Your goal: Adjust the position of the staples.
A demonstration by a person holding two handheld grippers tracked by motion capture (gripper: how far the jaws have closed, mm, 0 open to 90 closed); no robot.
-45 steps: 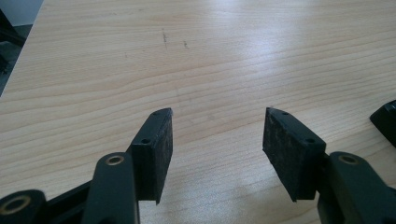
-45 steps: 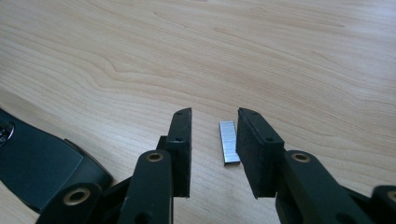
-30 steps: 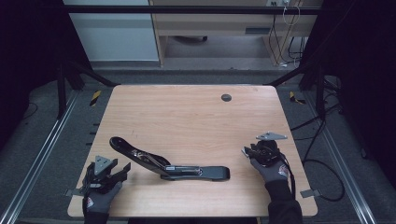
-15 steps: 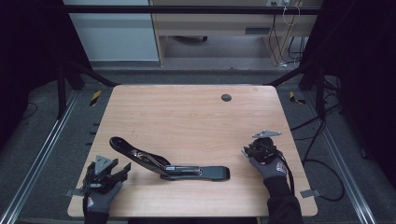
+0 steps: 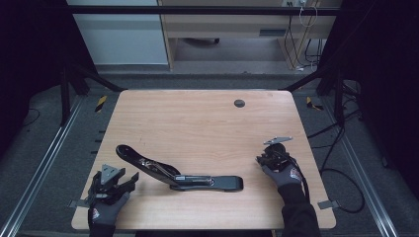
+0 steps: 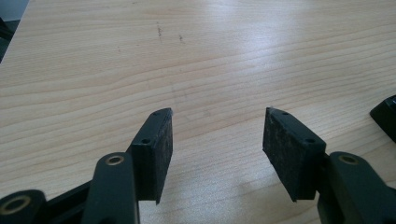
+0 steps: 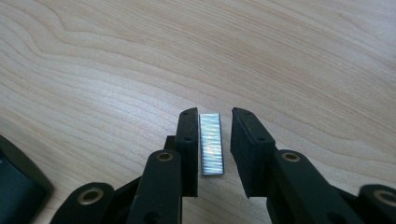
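A black stapler (image 5: 197, 181) lies swung open on the wooden table (image 5: 197, 123), its upper arm (image 5: 141, 159) pointing up and left. A short silver strip of staples (image 7: 211, 144) lies on the wood to the stapler's right. My right gripper (image 7: 214, 114) (image 5: 264, 157) straddles the strip. Its jaws have just been closing; the left pad (image 7: 187, 140) touches the strip and a gap remains at the other pad, so it is open. My left gripper (image 6: 217, 135) (image 5: 129, 180) stands open and holds nothing, low at the table's front left, left of the stapler.
A round dark cable hole (image 5: 239, 103) sits near the table's far edge. One end of the stapler shows at the right border (image 6: 385, 114) of the left gripper view and at the lower left corner (image 7: 14, 182) of the right gripper view.
My right gripper has edged slightly to the left on the table. The left gripper and the stapler have stayed where they were.
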